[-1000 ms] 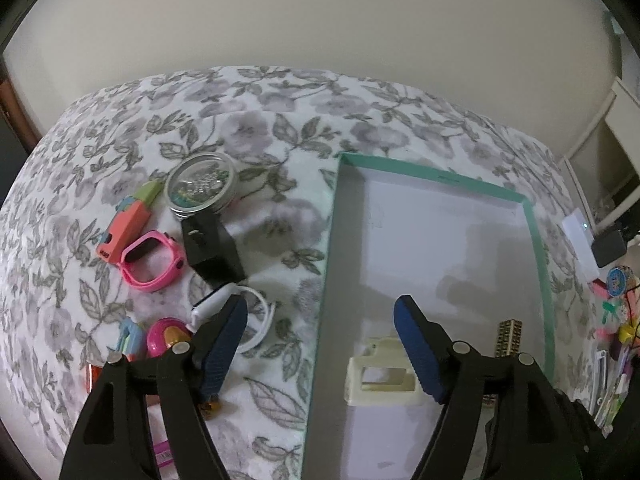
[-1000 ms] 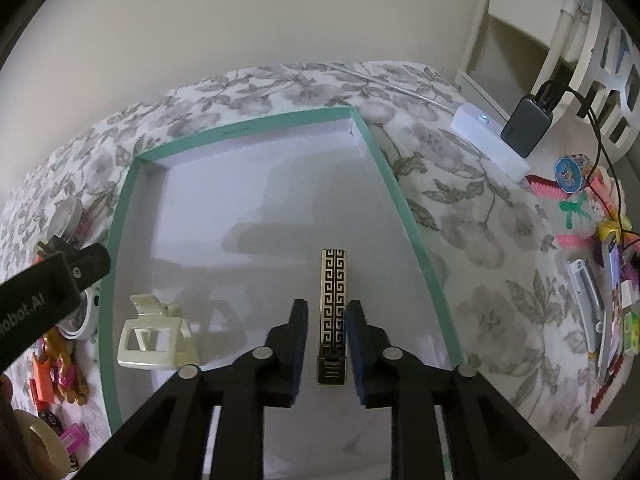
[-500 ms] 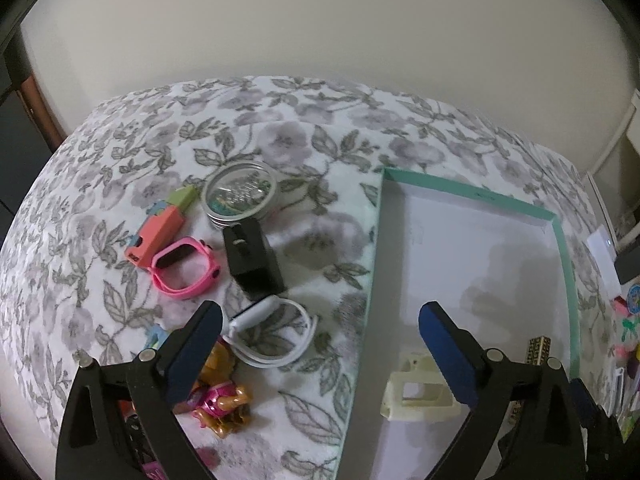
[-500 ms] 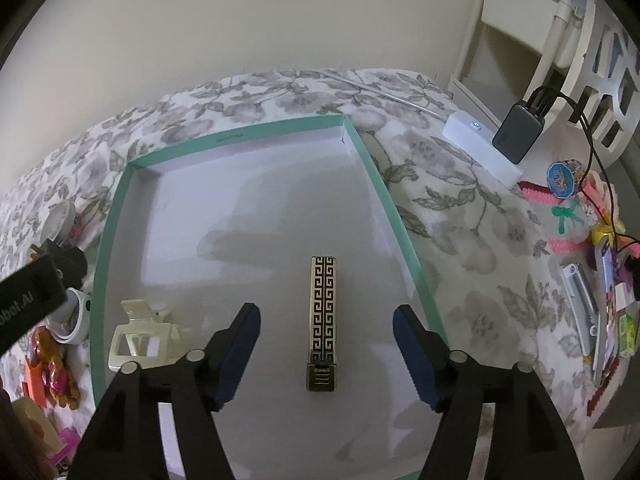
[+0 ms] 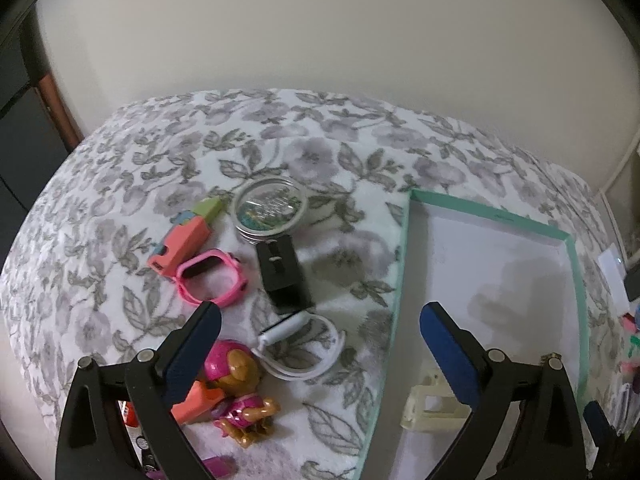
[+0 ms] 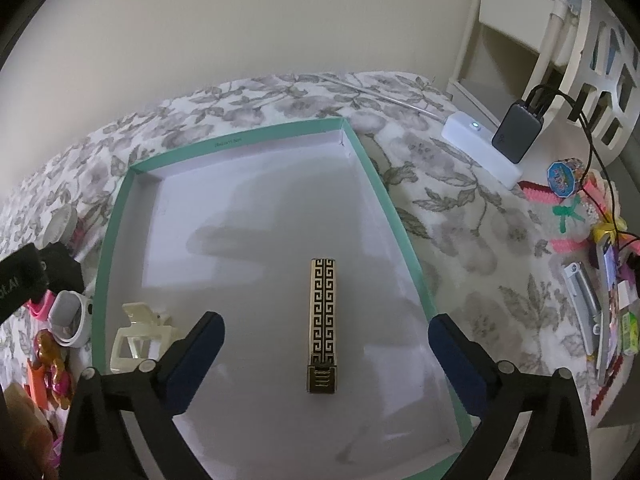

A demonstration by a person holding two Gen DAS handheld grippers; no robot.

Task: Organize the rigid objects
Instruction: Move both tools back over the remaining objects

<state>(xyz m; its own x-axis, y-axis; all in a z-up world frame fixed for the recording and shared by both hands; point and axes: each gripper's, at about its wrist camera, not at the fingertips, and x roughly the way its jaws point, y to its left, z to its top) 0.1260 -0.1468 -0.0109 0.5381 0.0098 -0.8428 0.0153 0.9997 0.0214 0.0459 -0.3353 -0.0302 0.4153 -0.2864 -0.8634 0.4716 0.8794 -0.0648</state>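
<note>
Left wrist: left gripper [image 5: 320, 316] spread wide, empty, above white band [image 5: 304, 348] on floral bed [image 5: 120, 184] beside teal tray [image 5: 576, 264].

Right wrist: right gripper [image 6: 326, 330] just opened wide, gold patterned bar [image 6: 322, 324] lying free between, cream clip [image 6: 138, 334] alongside in tray.

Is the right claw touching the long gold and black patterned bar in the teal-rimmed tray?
Apart. The right wrist view shows the right claw wide open, tray floor visible between each pad and the bar.
</note>
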